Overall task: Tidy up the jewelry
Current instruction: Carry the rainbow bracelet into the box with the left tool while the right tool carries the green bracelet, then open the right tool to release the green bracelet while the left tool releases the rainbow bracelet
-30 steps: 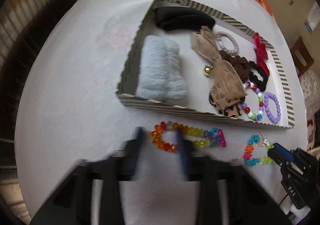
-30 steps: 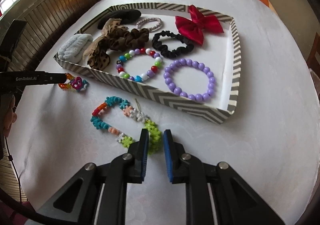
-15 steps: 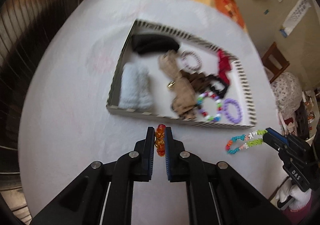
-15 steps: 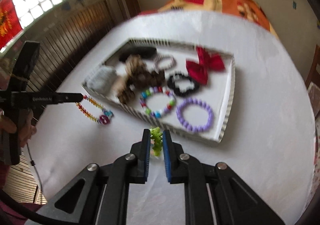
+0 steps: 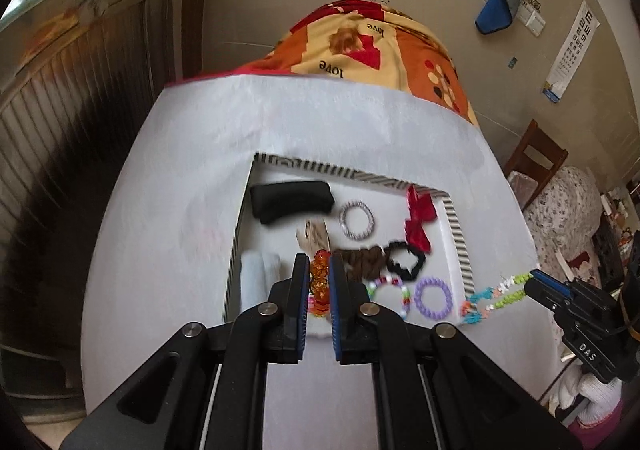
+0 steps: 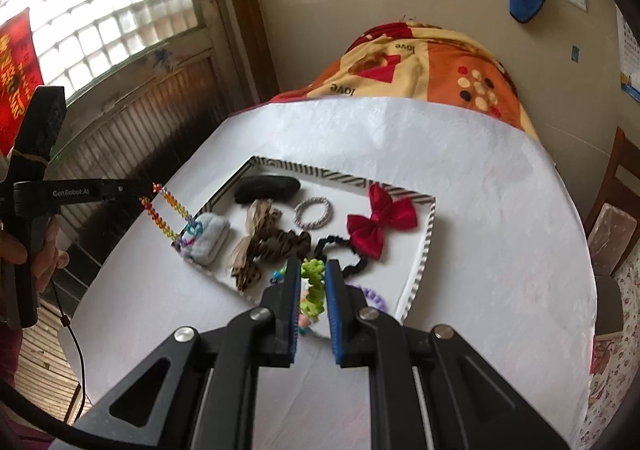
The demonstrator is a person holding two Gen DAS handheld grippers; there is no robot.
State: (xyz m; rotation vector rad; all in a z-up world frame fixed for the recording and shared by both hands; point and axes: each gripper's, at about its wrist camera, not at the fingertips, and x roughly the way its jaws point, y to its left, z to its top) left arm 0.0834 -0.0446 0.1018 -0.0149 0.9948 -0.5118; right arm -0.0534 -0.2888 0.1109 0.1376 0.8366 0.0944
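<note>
My left gripper (image 5: 319, 262) is shut on a rainbow bead bracelet (image 5: 319, 277) with orange beads between the pads. In the right wrist view it hangs from that gripper (image 6: 150, 187) as a loop (image 6: 170, 215) above the tray's left end. My right gripper (image 6: 313, 270) is shut on a flower bead bracelet (image 6: 314, 284), green beads between the pads. In the left wrist view it dangles (image 5: 494, 296) from that gripper (image 5: 534, 280) beside the tray's right wall. Both are lifted above the striped tray (image 6: 424, 250).
The tray holds a black pouch (image 6: 267, 187), a red bow (image 6: 380, 219), a leopard scrunchie (image 6: 276, 244), a black scrunchie (image 6: 340, 246), a silver ring bracelet (image 6: 314, 213), a purple bracelet (image 5: 433, 298) and a pale fluffy band (image 6: 208, 236). White tablecloth (image 6: 500, 250) surrounds it. A chair (image 6: 612, 217) stands right.
Both grippers closed on their bracelets on the table in front of the tray and lifted them. Both bracelets now hang in the air, higher than half a second ago.
</note>
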